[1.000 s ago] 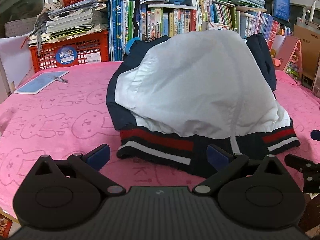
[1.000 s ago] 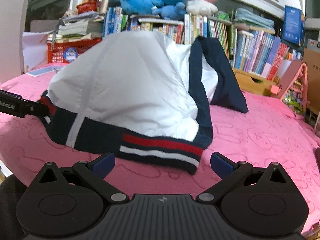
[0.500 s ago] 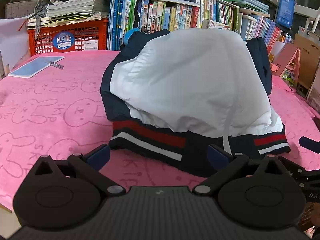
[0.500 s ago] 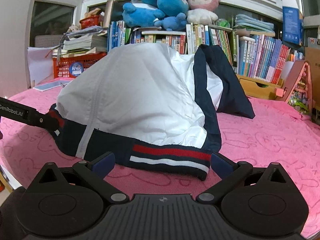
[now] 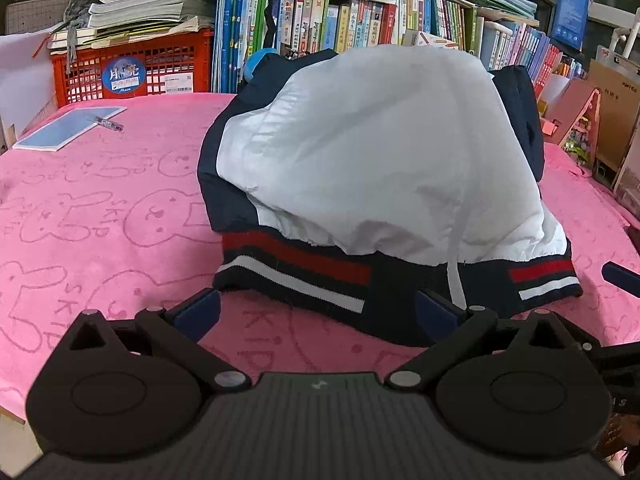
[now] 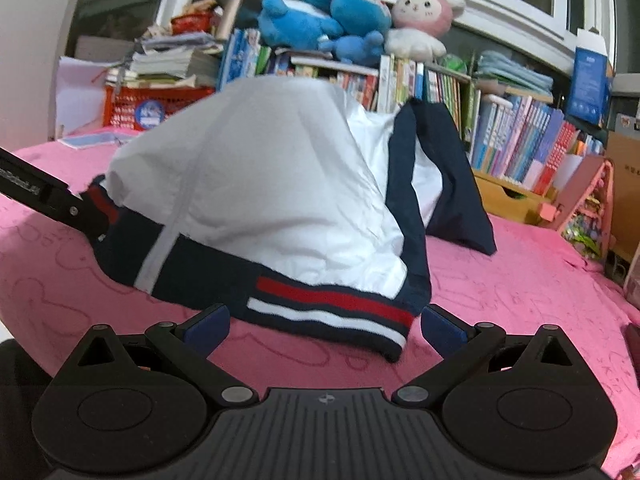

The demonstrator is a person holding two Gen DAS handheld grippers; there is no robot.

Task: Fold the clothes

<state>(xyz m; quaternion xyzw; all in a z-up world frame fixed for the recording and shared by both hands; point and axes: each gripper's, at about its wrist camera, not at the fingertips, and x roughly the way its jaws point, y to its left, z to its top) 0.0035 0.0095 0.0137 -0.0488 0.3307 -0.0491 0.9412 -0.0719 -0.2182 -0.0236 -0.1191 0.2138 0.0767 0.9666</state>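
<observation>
Jacket (image 5: 372,152), white with navy panels and a red-and-white striped hem (image 5: 296,276), sits mounded on a pink blanket (image 5: 100,220) just ahead of both grippers. The left gripper (image 5: 316,312) has its jaws spread wide and holds nothing; the hem lies between and just beyond its blue fingertips (image 5: 198,312), and whether the right-hand tip touches the cloth cannot be told. The right gripper (image 6: 324,326) is likewise wide apart and empty, the hem's striped corner lying between its jaws, close to the tips. The heaped garment hides the lower shelves behind it; only the tops of a row of books (image 5: 340,20) and plush toys (image 6: 332,8) show above it. In the right wrist view, the other gripper's black arm enters from the left edge, its tip lost against the dark hem. A red crate (image 5: 132,68) stands far beyond the left jaw.
</observation>
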